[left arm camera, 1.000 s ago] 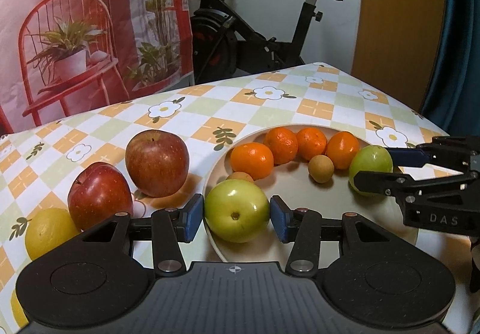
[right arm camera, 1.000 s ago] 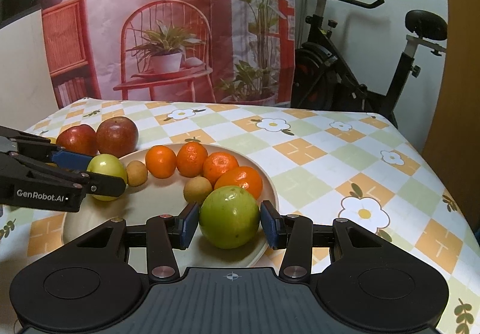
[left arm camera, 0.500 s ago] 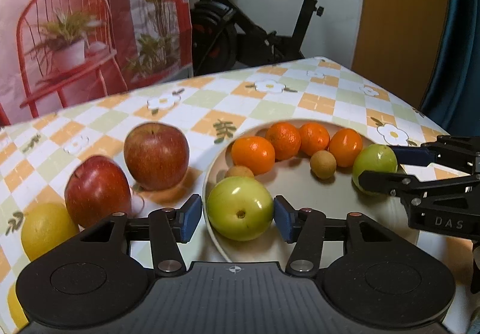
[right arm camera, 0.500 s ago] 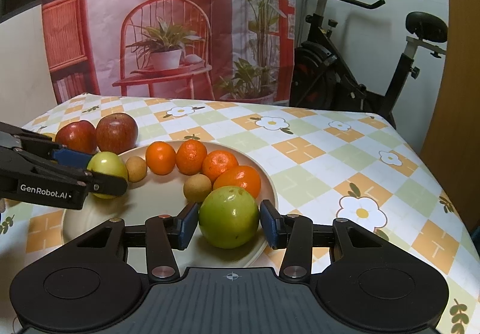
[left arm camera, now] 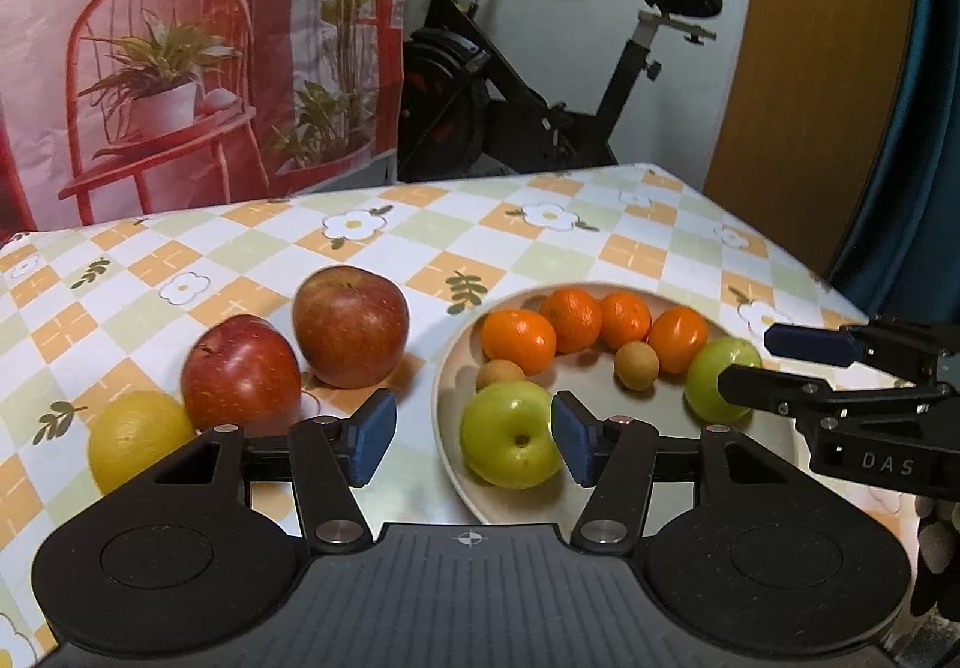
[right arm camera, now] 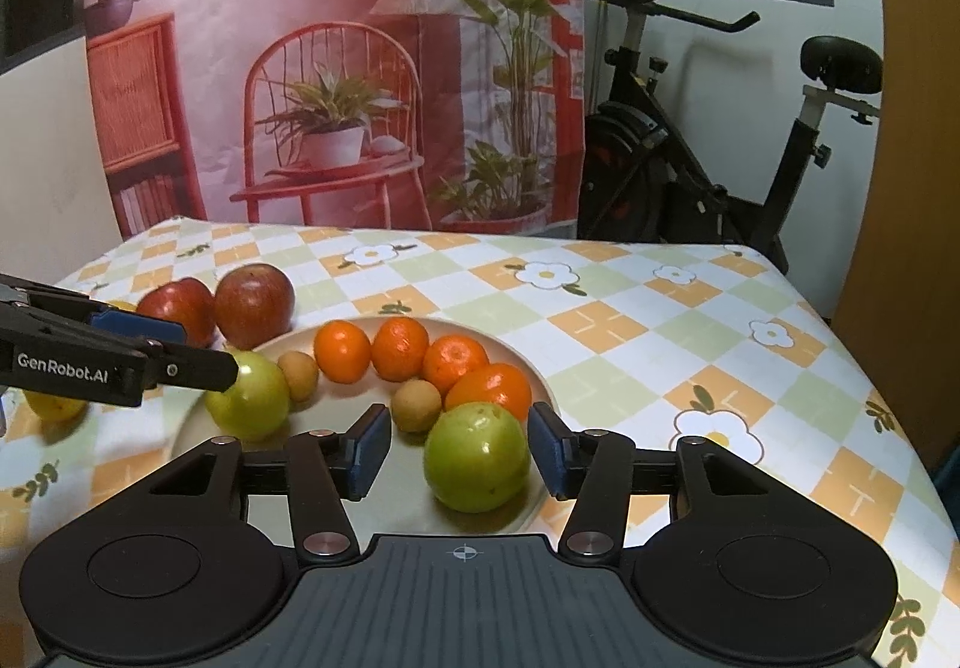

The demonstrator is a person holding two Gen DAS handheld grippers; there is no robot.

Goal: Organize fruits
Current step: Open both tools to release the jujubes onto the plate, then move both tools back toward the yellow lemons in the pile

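A beige plate (left arm camera: 606, 509) (right arm camera: 336, 485) holds several oranges (left arm camera: 519, 339) (right arm camera: 342, 351), two small brown fruits (left arm camera: 638, 364) and two green apples. My left gripper (left arm camera: 474, 443) is open; one green apple (left arm camera: 511, 443) rests on the plate against its right pad. My right gripper (right arm camera: 459, 451) is open; the other green apple (right arm camera: 477, 455) lies beside its right pad. Two red apples (left arm camera: 351, 327) (left arm camera: 240, 371) and a yellow fruit (left arm camera: 139, 440) lie on the cloth left of the plate.
The checked tablecloth (right arm camera: 630, 320) covers the table, with its edges at the right and far side. An exercise bike (right arm camera: 708, 176) and a printed backdrop (right arm camera: 336, 68) stand behind. The right gripper shows in the left wrist view (left arm camera: 852, 386), the left one in the right wrist view (right arm camera: 120, 356).
Both grippers have opened and let go of their green apples, which now rest on the plate. Both have drawn back and up a little.
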